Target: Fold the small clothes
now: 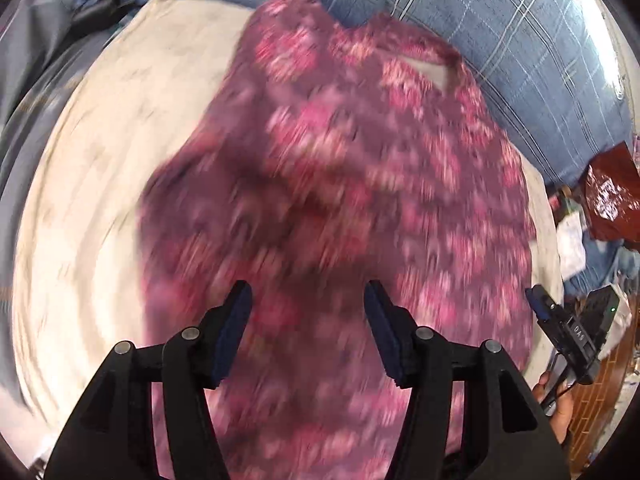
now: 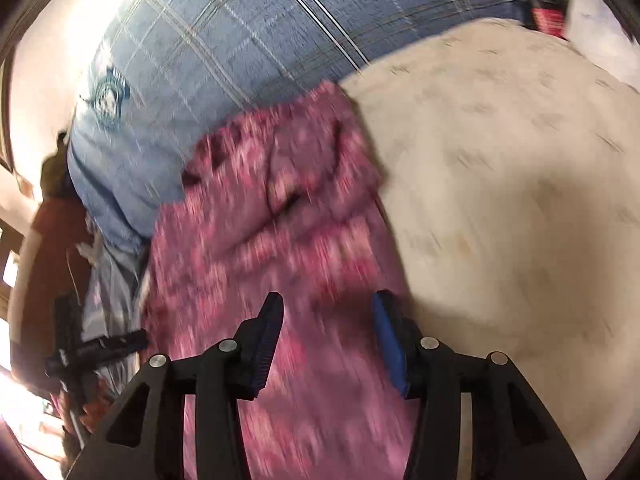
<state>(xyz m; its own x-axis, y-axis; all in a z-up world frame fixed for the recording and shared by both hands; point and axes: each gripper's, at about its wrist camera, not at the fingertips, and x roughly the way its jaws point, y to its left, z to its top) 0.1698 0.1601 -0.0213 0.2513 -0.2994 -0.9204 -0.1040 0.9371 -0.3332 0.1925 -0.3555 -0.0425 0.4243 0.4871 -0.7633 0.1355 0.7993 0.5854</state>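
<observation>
Nearest the left wrist camera, the left gripper points steeply down with its jaws spread about halfway; nothing sits between the blue pads, which stand above the near end of the garment without pinching it. In the right wrist view the right gripper is likewise spread, its two blue pads apart and empty over the garment's near part, close to its right edge. There is one garment: a pink and purple flowered piece, blurred, lying loosely spread on a cream sheet that covers the bed, with one part folded over itself near the far end and a small pale label at the neckline whose writing cannot be read. At the right edge of the left view a hand holds the other gripper, whose body bears small pale letters too blurred to read surely. Beyond the garment lies a blue checked blanket bearing a round emblem. A shiny dark red bag sits off to the side.
</observation>
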